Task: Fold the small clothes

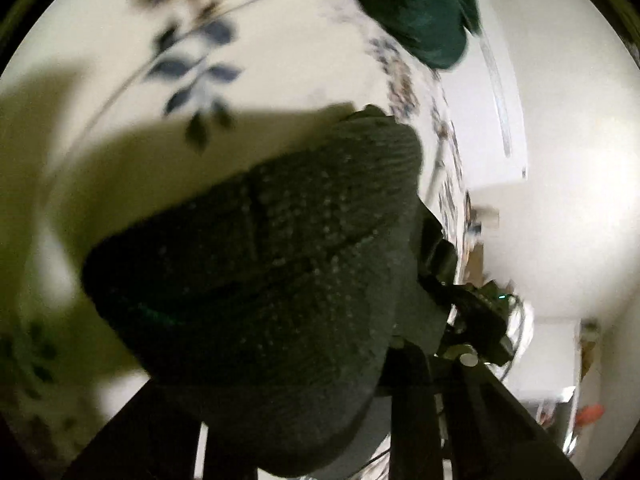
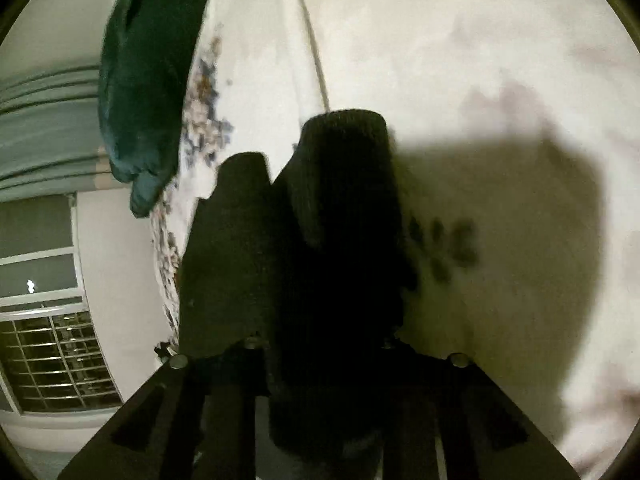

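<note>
Dark knit sock lifted just above a floral bedsheet, filling both views (blurred). Left claw and right claw each clamped on it. Teal garment lies far off.

A: What's under everything?
B: A white bedsheet printed with blue leaf sprigs; a crowded flower border runs along its edge.
A: And the dark green heap?
B: A teal cloth lying on that edge, up top in the left view too.
A: Beyond the bed?
B: A white wall, grey-green curtains, and a window with a grille. Something orange sits low in the left view, too blurred to name.
</note>
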Available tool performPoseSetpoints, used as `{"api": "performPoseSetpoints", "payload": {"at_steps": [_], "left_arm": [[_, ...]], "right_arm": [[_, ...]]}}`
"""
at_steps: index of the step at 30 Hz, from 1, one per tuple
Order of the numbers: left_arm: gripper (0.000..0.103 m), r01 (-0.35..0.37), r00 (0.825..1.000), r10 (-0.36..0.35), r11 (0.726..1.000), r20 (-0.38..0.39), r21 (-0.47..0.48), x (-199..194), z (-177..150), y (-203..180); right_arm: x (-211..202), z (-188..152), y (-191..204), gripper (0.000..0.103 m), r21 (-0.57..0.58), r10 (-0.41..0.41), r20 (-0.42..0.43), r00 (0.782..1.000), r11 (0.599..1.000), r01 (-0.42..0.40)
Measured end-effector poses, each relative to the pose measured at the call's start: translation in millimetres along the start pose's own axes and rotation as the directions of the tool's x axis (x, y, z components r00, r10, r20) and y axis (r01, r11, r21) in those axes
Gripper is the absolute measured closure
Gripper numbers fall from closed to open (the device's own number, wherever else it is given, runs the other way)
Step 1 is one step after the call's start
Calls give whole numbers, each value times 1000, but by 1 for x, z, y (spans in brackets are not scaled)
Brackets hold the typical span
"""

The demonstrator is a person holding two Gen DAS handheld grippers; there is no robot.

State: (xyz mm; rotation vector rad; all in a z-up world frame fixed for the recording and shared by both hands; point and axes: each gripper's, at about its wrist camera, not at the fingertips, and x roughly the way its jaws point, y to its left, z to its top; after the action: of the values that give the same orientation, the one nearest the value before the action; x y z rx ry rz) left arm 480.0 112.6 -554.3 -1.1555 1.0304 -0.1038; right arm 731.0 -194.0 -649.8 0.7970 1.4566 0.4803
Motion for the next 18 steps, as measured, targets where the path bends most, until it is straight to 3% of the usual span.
{"api": "performPoseSetpoints", "payload": {"at_steps": [4, 10, 14, 18], "left_arm": [[83, -39, 996, 49, 990, -70, 135, -17, 25, -28], [83, -68, 972, 127, 958, -200, 277, -44, 44, -46], [82, -97, 925, 231, 911, -301, 401, -62, 19, -31], [77, -173, 866, 344, 888, -364, 427, -59, -9, 10]], "right_arm": [[-30, -40, 11, 87, 34, -16, 61, 998, 999, 14], [-65, -160, 12, 87, 152, -32, 109, 994, 988, 15], [-80, -248, 17, 87, 240, -54, 155, 986, 971, 15], [-68, -315, -1, 87, 335, -84, 129, 988, 941, 37]]}}
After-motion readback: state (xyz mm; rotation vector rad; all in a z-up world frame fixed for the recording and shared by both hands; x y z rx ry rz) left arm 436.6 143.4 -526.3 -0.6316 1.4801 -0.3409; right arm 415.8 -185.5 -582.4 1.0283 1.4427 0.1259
